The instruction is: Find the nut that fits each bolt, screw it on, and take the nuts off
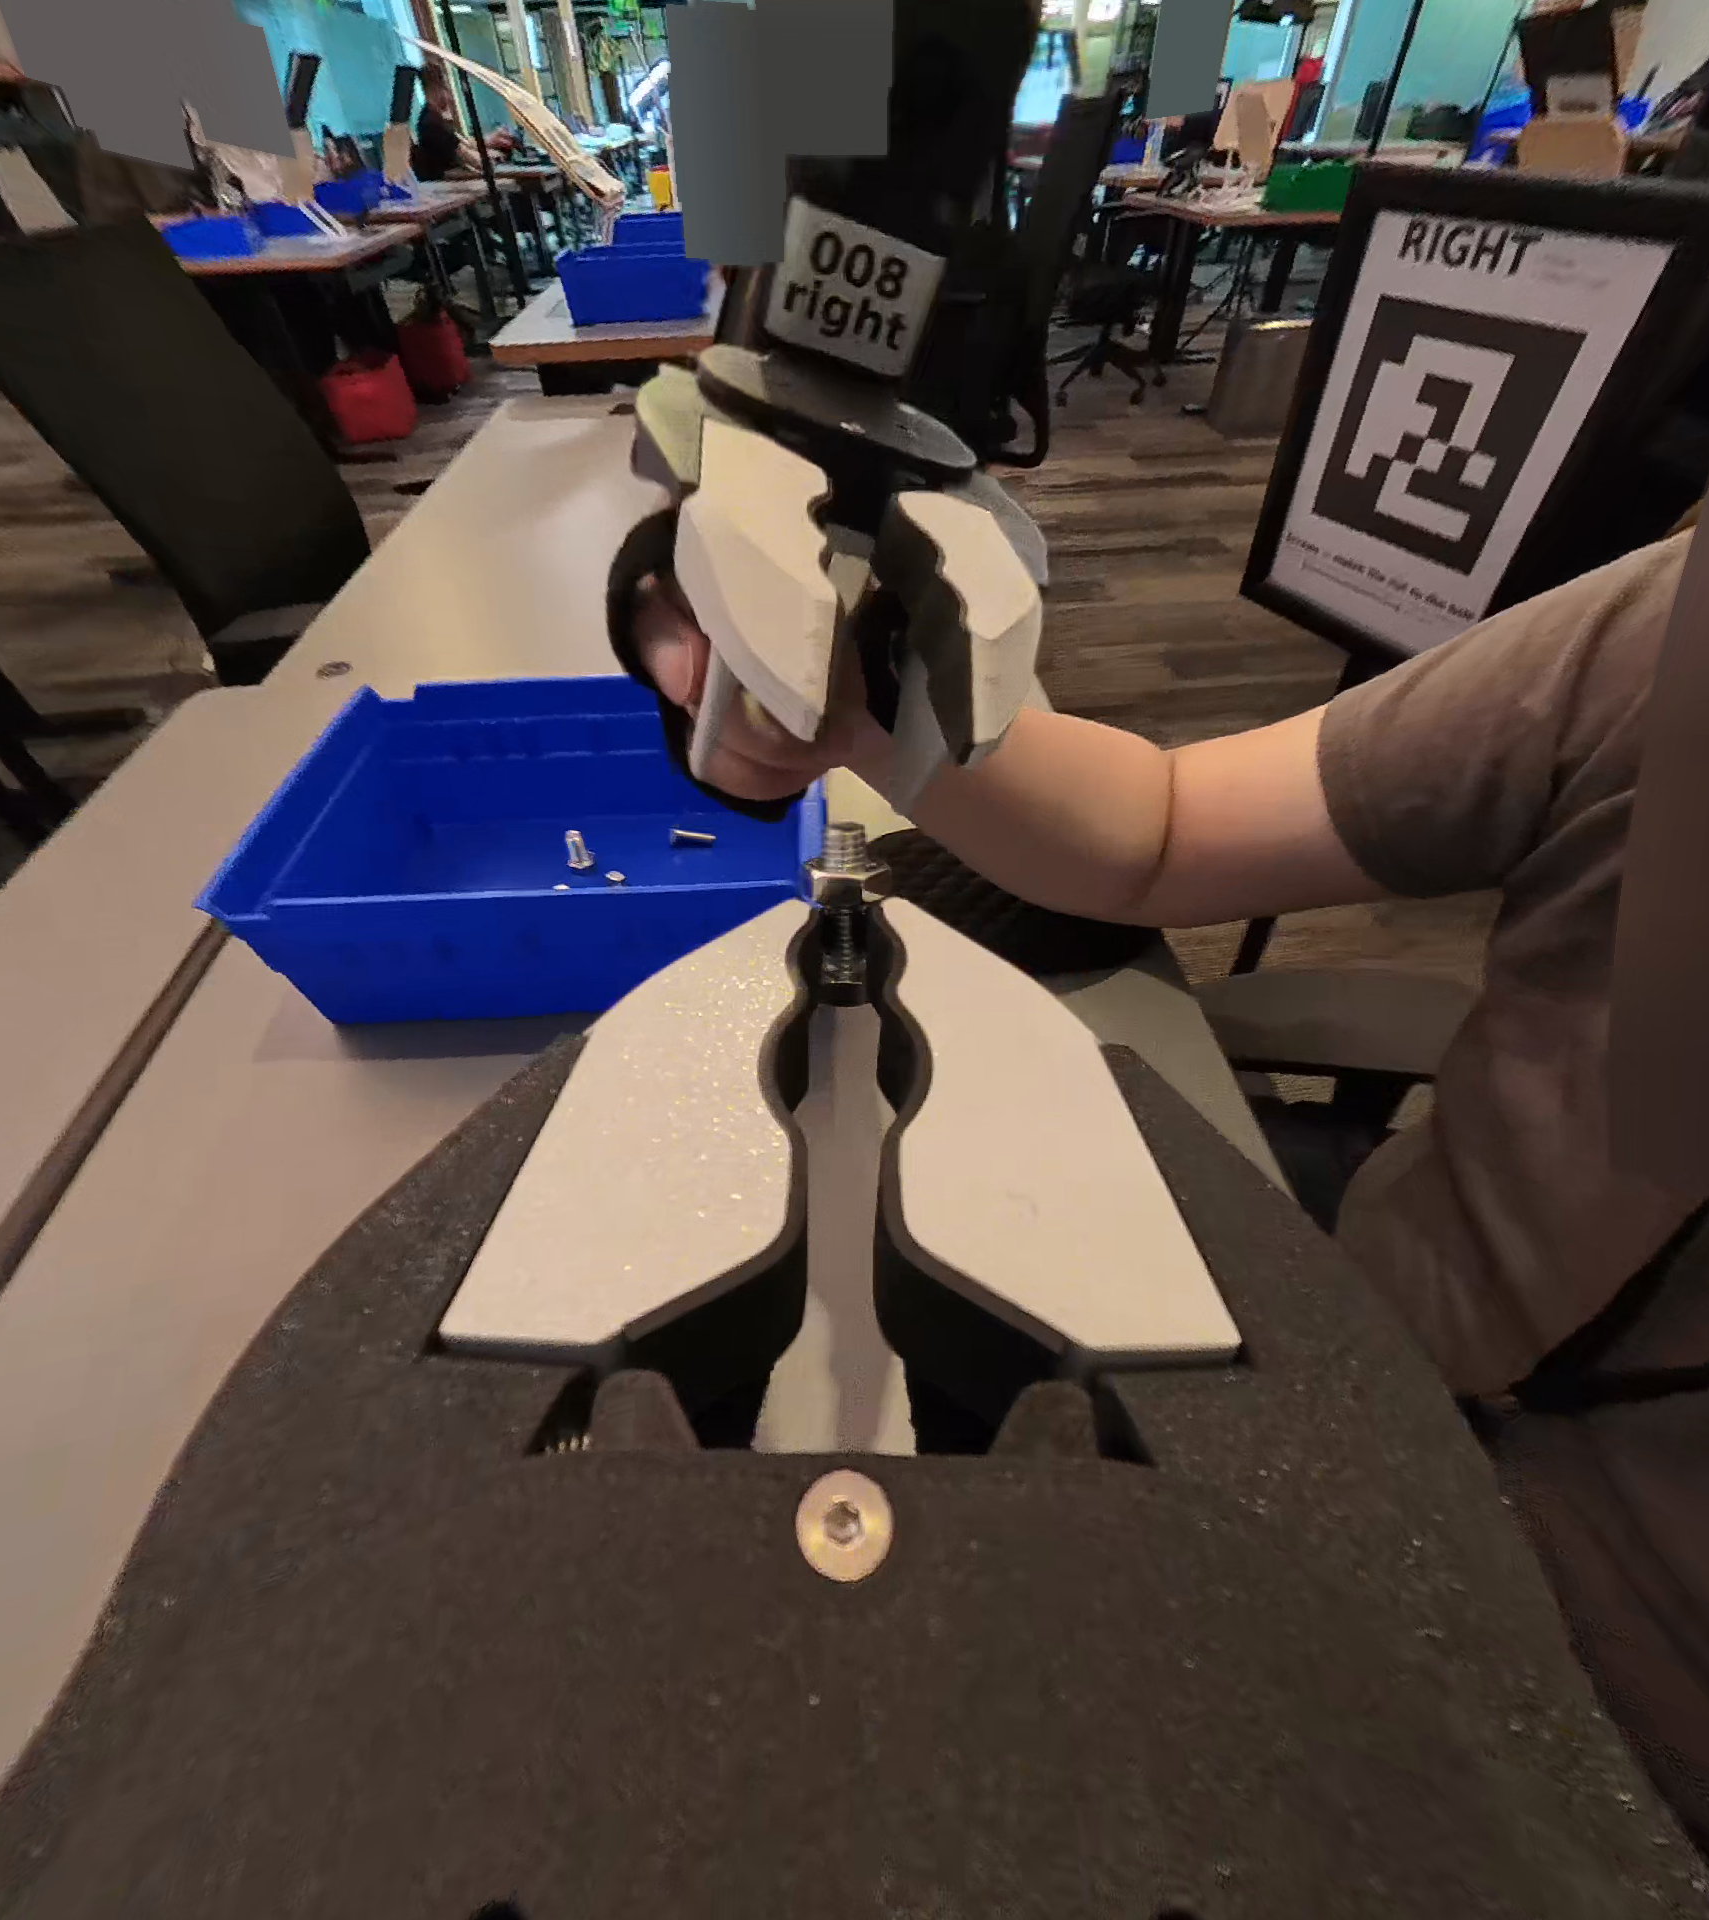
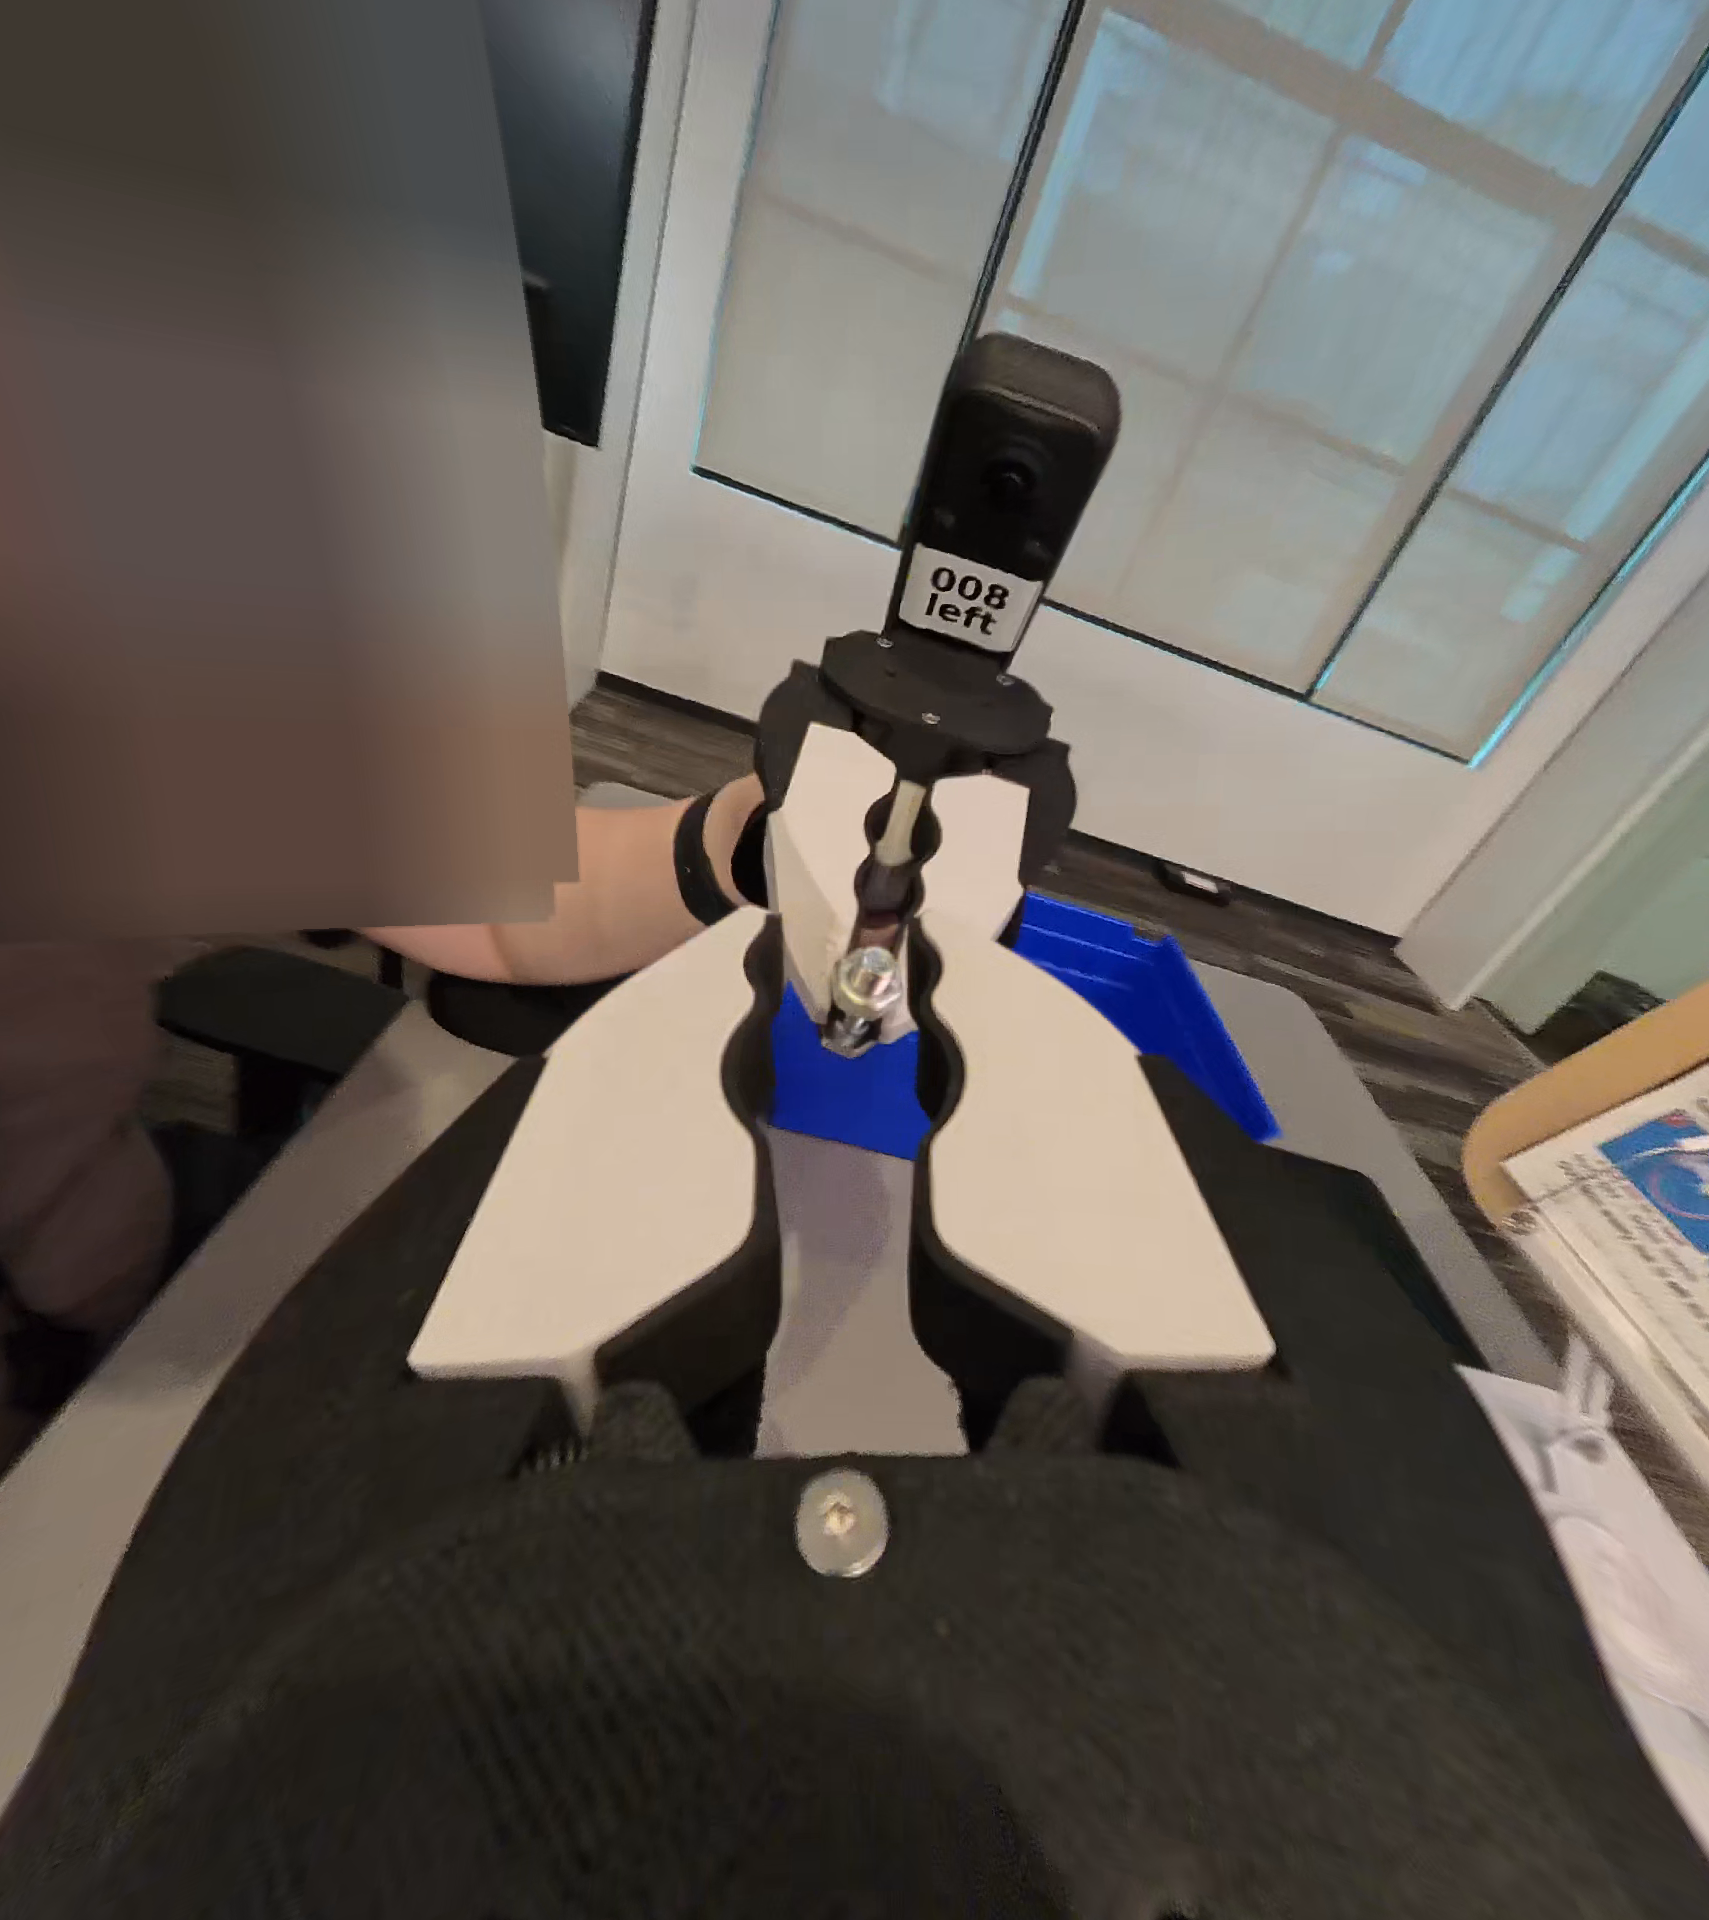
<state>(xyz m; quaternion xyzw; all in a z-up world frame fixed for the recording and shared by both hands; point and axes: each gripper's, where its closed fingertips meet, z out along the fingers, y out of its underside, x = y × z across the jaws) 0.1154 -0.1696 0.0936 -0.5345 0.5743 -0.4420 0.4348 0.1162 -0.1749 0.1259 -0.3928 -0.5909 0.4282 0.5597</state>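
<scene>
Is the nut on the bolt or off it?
On: the nut sits around the bolt, threads showing above and below it.

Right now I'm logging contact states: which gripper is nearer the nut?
Left. The left gripper clamps the bolt just below the nut; the right gripper hangs above it, apart.

Small hardware pieces (image 1: 588,854) in the blue bin (image 1: 517,935) are indistinct.
</scene>
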